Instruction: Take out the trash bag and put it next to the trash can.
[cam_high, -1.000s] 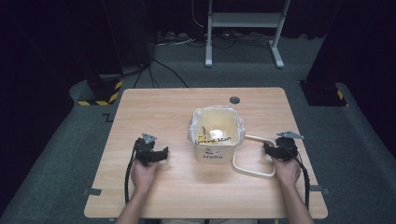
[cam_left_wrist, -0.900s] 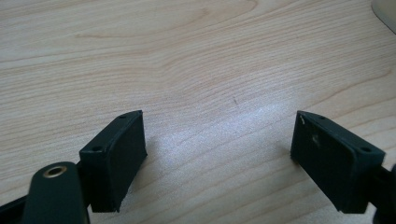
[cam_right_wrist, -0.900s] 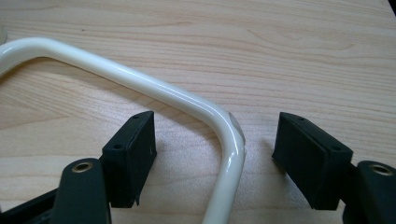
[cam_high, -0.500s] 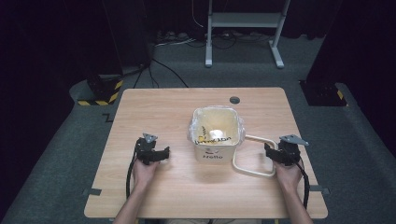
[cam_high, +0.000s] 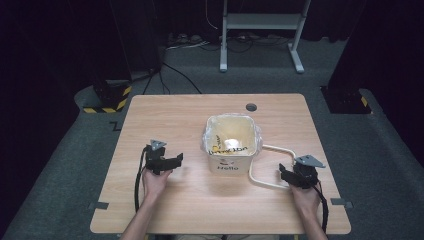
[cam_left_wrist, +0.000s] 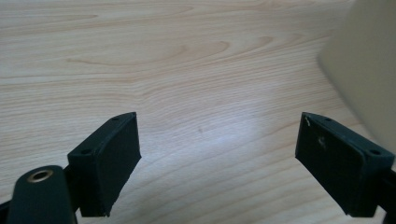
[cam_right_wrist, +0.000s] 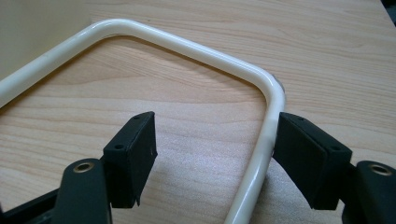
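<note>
Cream bin (cam_high: 231, 161) w/ black lettering, cream handle (cam_right_wrist: 196, 46), light wood-grain table (cam_high: 175, 125), black fingers (cam_right_wrist: 130, 156).

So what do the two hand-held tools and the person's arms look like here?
Both the left tool and the right tool are black, each with two flat rectangular jaws, a grey three-cornered plate on top and a black trailing cable. The forearms are bare, no sleeves.

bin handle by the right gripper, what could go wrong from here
1. The right gripper is open around the cream handle, which lies against one jaw only. Closing now could push the thin bar sideways rather than pinch it.
2. The bin is lined with a loose bag; lifting the handle from one side may tip the bin.
3. The left gripper is open over bare table, beside the bin, so nothing steadies it.
</note>
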